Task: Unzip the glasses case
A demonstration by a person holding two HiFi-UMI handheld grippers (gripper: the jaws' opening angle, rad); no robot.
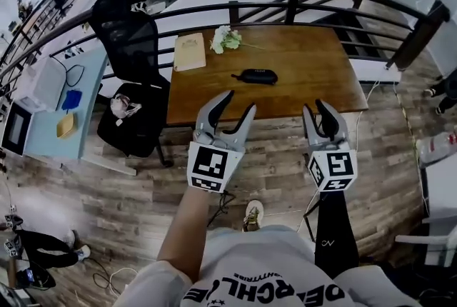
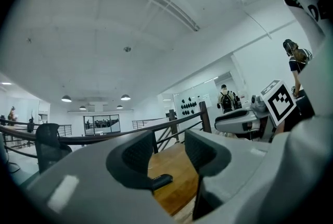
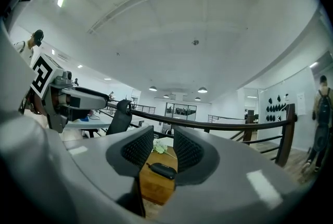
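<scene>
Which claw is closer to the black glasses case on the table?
Left. The left claw hangs open just short of the table edge, almost straight before the glasses case. The right claw, open too, sits farther off to the case's right.

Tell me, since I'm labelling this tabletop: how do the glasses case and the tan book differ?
The glasses case is black; the tan book is pale. The glasses case is a rounded, elongated pod; the tan book is a flat rectangle. The glasses case lies near the middle of the wooden table; the tan book lies at its far left, beside white flowers. Both rest on it.
</scene>
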